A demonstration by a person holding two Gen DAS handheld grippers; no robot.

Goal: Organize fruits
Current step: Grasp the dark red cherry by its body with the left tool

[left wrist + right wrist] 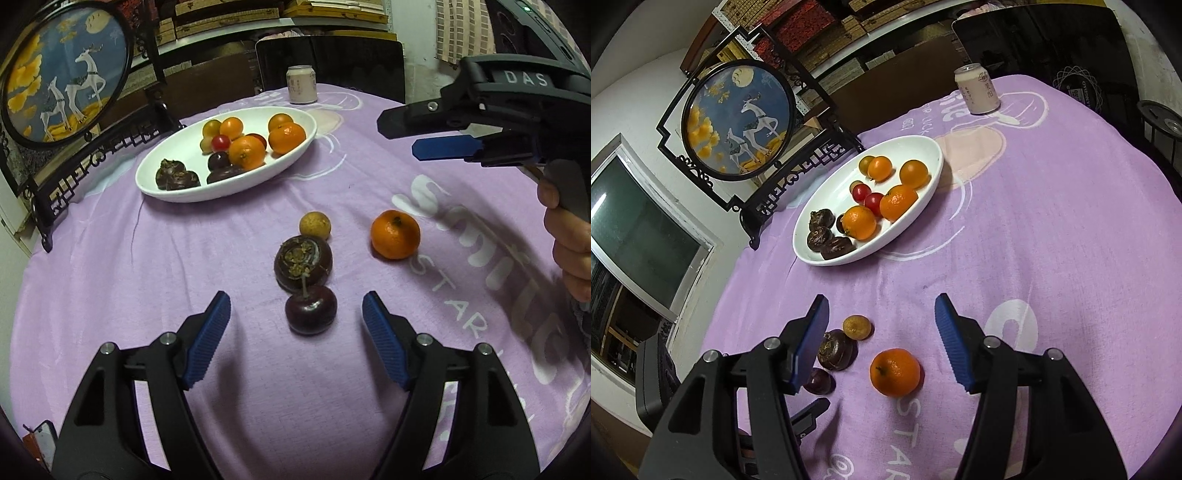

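Both claws stood open and empty: the left claw (296,314) flanked a dark cherry (311,309), the right claw (881,341) flanked a tangerine (895,372) on the tabletop (1052,221).

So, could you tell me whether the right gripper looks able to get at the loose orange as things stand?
Probably yes. The right gripper is open, and the orange lies on the cloth between its fingers, apart from the dark fruit beside it, with nothing in between.
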